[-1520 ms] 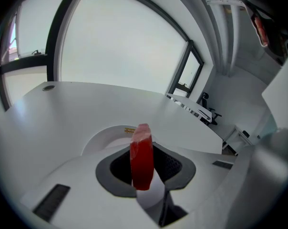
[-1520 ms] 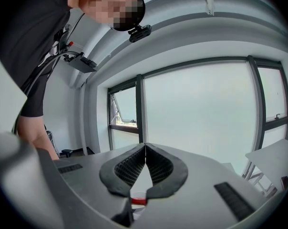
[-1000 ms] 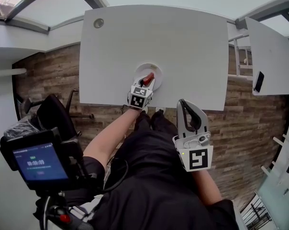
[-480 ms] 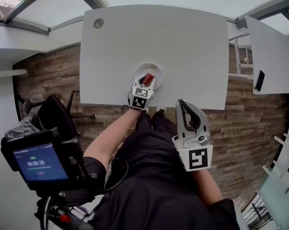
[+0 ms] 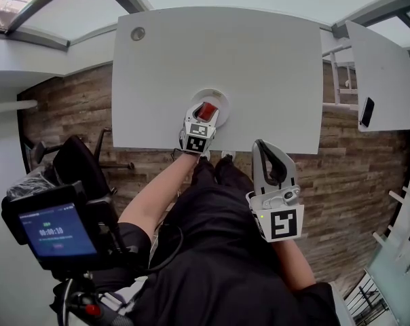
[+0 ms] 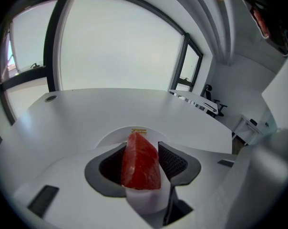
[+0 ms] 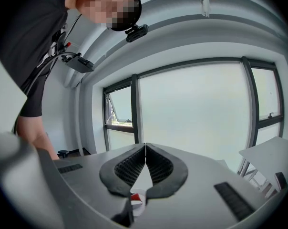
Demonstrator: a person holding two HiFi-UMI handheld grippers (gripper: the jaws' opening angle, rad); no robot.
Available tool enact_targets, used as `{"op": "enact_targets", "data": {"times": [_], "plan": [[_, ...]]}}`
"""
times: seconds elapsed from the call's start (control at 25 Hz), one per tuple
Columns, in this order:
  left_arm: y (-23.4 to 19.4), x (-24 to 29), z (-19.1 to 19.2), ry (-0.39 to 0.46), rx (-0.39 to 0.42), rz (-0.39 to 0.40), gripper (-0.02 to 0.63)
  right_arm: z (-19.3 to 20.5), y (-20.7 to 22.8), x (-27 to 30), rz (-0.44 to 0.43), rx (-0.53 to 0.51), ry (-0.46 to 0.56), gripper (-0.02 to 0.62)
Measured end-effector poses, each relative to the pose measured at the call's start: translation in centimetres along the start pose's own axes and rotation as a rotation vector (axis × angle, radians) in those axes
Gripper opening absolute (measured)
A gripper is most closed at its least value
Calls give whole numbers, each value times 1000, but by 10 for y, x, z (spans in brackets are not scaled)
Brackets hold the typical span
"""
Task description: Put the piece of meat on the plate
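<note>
The red piece of meat (image 6: 140,163) lies on the small round white plate (image 6: 110,136) near the white table's (image 5: 225,53) front edge. My left gripper (image 6: 140,145) reaches down over the plate (image 5: 222,98) with the meat (image 5: 205,110) between its jaws. Those jaws have just been opening. The meat leans toward the left pad, and a gap shows at the right pad (image 6: 170,159). My right gripper (image 5: 263,145) is shut and empty. It hangs level over the person's lap, short of the table, with its pads touching in the right gripper view (image 7: 145,146).
A round grommet (image 5: 138,34) sits at the table's far left corner. A second white table (image 5: 385,80) at the right carries a dark phone (image 5: 367,115). An office chair (image 5: 76,161) and a device with a lit screen (image 5: 52,231) stand at the left, on a wooden floor.
The left gripper's jaws have spread apart around the meat, which now rests on the plate. The right gripper has stayed where it was.
</note>
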State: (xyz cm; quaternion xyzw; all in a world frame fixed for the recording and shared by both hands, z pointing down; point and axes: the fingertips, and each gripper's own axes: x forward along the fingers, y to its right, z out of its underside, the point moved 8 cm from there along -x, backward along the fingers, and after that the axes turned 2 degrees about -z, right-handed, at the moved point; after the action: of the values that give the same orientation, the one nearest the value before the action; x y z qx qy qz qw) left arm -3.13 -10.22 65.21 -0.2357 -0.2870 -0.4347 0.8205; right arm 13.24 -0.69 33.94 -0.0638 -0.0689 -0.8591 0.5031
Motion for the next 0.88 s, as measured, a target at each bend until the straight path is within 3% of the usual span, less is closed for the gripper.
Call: {"op": "enact_targets", "data": {"times": [0.72, 0.88], "plan": [[2, -2, -10, -5, 210, -2, 201, 1, 1, -7, 54, -11, -6, 8], [-1, 0, -8, -15, 185, 0, 218, 3, 1, -9, 58, -11, -32, 8]]}}
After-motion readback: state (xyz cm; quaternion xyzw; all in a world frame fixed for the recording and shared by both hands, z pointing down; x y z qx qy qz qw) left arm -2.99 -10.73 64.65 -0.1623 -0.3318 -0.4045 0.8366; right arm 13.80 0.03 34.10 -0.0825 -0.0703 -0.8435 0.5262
